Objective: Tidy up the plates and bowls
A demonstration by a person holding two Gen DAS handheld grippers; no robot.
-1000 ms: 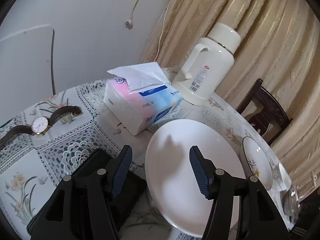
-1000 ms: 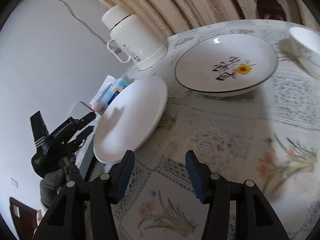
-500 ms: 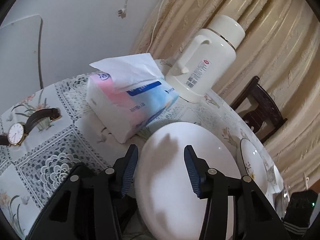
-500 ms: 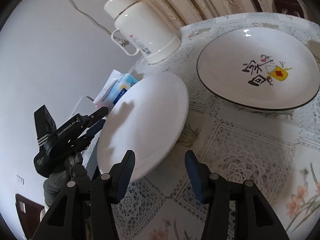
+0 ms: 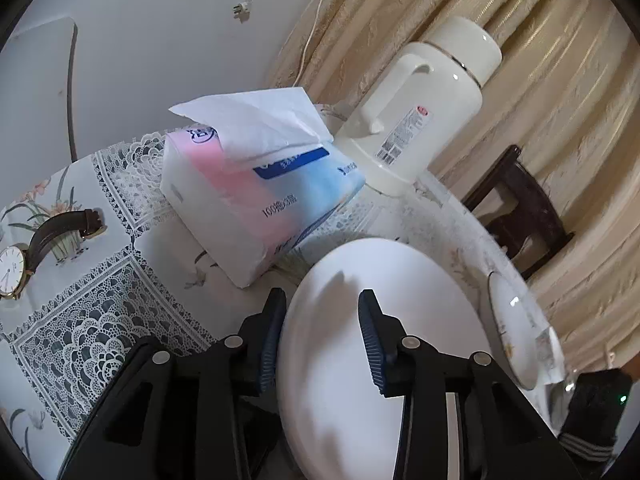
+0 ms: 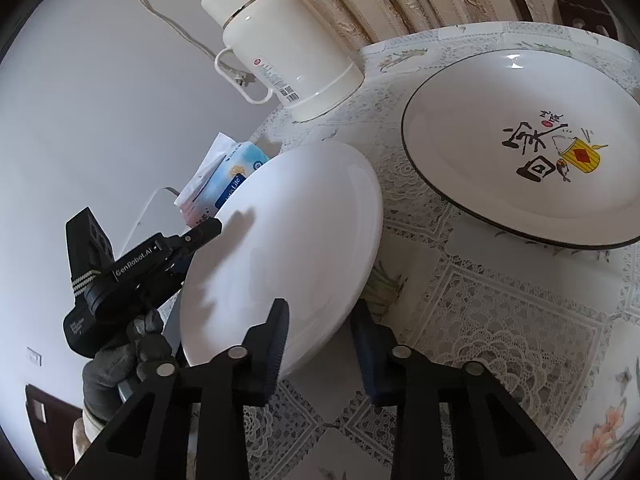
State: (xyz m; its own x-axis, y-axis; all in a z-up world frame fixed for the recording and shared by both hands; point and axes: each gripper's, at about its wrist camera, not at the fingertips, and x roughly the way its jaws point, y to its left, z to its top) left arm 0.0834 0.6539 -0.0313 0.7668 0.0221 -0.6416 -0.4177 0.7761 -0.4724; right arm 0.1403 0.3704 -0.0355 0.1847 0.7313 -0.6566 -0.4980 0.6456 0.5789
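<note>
Left gripper (image 5: 320,332) jaws straddle the near rim of the plain white plate (image 5: 384,344), contact unclear. The plate is tilted, raised edge toward it, far edge near the table (image 6: 520,320). Right gripper (image 6: 318,332) is parted over the plate's opposite rim. Printed plate (image 6: 520,148) lies flat, empty, just beside.

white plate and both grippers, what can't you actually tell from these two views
- Left wrist view: the white plate hides whether the left gripper pinches its rim.
- Right wrist view: the right gripper straddles the plate's near rim; contact cannot be told.
- Left wrist view: the patterned plate is seen edge-on, so its picture is unreadable.
- Left wrist view: the thermos label is too small to read.
</note>
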